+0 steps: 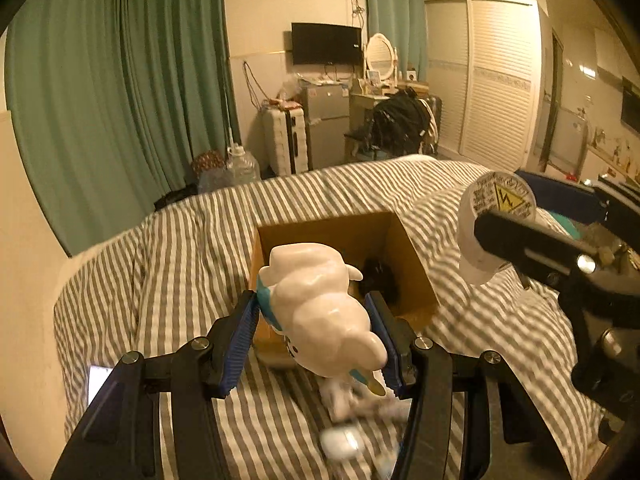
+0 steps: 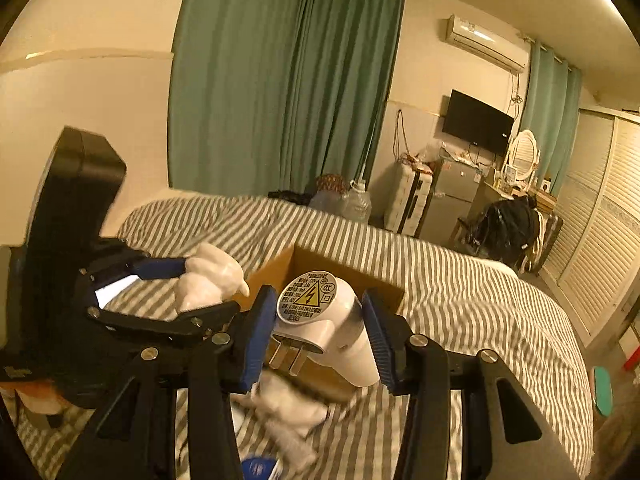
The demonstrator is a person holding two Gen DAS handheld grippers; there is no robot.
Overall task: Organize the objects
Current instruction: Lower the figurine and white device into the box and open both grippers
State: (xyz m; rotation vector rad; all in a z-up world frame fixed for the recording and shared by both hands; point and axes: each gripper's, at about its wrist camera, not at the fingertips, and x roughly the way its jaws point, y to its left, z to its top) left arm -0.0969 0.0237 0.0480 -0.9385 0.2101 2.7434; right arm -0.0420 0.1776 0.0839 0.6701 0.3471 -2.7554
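My left gripper (image 1: pixel 316 336) is shut on a white animal figurine (image 1: pixel 320 308) with blue trim, held over the near edge of an open cardboard box (image 1: pixel 408 248) on the striped bed. A dark object (image 1: pixel 378 276) lies inside the box. My right gripper (image 2: pixel 320 340) is shut on a white plug-in device (image 2: pixel 332 320) with a yellow warning label and two metal prongs, held in front of the box (image 2: pixel 384 284). The device (image 1: pixel 488 216) and right gripper also show at the right of the left wrist view. The figurine (image 2: pixel 208 280) shows at the left of the right wrist view.
The bed has a grey-striped cover (image 1: pixel 168 264). Small white items (image 1: pixel 344 440) lie on it below the grippers, blurred. A phone screen (image 1: pixel 98 380) glows at the left. Green curtains (image 1: pixel 120 100), a suitcase (image 1: pixel 284 140), fridge and wardrobe stand beyond the bed.
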